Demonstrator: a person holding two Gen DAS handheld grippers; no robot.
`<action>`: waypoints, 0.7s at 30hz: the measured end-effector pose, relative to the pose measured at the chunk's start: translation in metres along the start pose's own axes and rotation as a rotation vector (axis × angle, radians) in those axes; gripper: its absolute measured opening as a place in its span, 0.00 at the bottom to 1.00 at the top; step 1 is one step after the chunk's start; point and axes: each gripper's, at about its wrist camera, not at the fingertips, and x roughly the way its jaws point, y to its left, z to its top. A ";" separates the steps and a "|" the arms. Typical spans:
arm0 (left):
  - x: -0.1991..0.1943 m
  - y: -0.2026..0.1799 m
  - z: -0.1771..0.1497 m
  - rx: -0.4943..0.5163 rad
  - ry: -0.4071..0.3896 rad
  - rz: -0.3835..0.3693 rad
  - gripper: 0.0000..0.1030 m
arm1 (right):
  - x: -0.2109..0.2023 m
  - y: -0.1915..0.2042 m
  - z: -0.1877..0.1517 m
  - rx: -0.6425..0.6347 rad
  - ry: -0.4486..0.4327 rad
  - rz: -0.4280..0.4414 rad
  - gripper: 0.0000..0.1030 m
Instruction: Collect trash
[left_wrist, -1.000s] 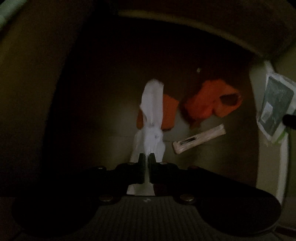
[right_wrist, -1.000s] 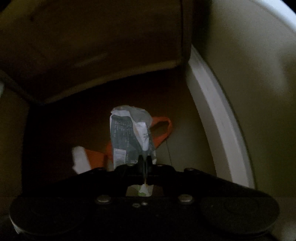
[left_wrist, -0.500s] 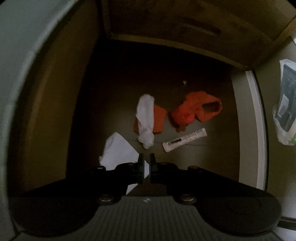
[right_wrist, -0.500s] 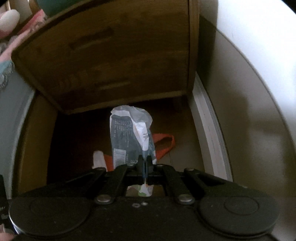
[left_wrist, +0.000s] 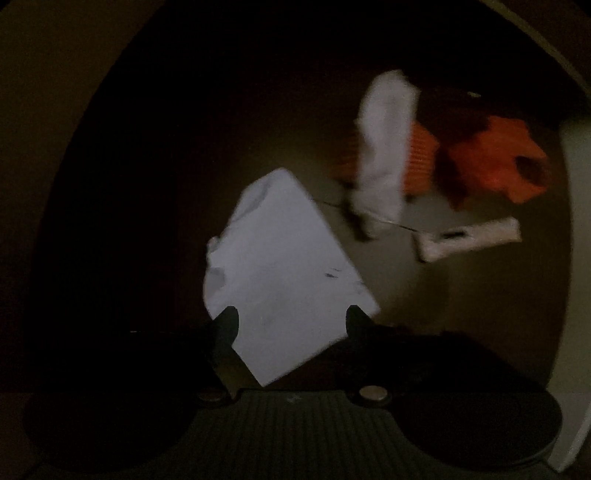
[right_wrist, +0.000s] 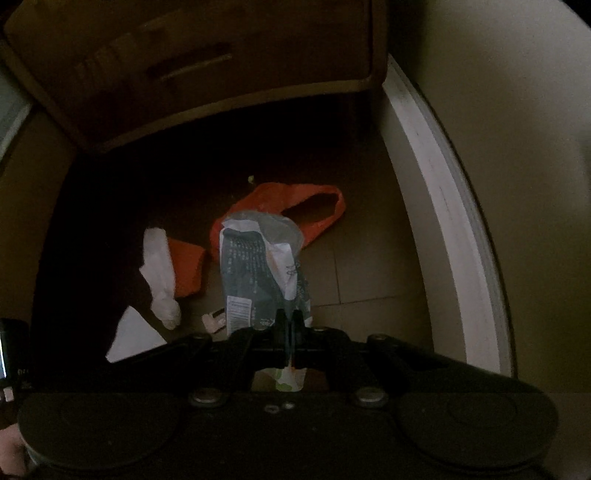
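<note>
My left gripper (left_wrist: 291, 317) points down at the dim floor and its jaws are opening. A flat white paper sheet (left_wrist: 284, 266) lies between its fingers, which do not press on it. Beyond the sheet lie a crumpled white tissue (left_wrist: 384, 147), an orange plastic bag (left_wrist: 495, 162) and a white stick wrapper (left_wrist: 472, 236). My right gripper (right_wrist: 288, 319) is shut on a dark grey and white snack wrapper (right_wrist: 255, 269), which hangs above the same litter: the tissue (right_wrist: 159, 273), the orange bag (right_wrist: 291, 199) and the paper sheet (right_wrist: 133, 339).
A wooden cabinet (right_wrist: 184, 66) stands at the back over the dark floor. A white baseboard (right_wrist: 443, 206) and a pale wall run along the right. A flat orange scrap (right_wrist: 188, 269) lies under the tissue. The floor's left side is in deep shadow.
The left jaws, shut in both earlier frames, now stand wide apart, and the left gripper has dropped close over the white sheet. The right gripper has sunk a little, still gripping the wrapper.
</note>
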 end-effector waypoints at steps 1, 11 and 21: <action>0.008 0.004 0.001 -0.027 0.010 0.009 0.71 | 0.004 0.000 -0.001 -0.007 0.001 0.000 0.00; 0.059 0.037 0.013 -0.159 0.039 0.029 0.71 | 0.032 0.003 0.000 -0.044 0.009 0.000 0.00; 0.049 -0.004 0.009 0.061 -0.051 0.065 0.32 | 0.041 0.005 0.004 -0.062 0.019 -0.002 0.00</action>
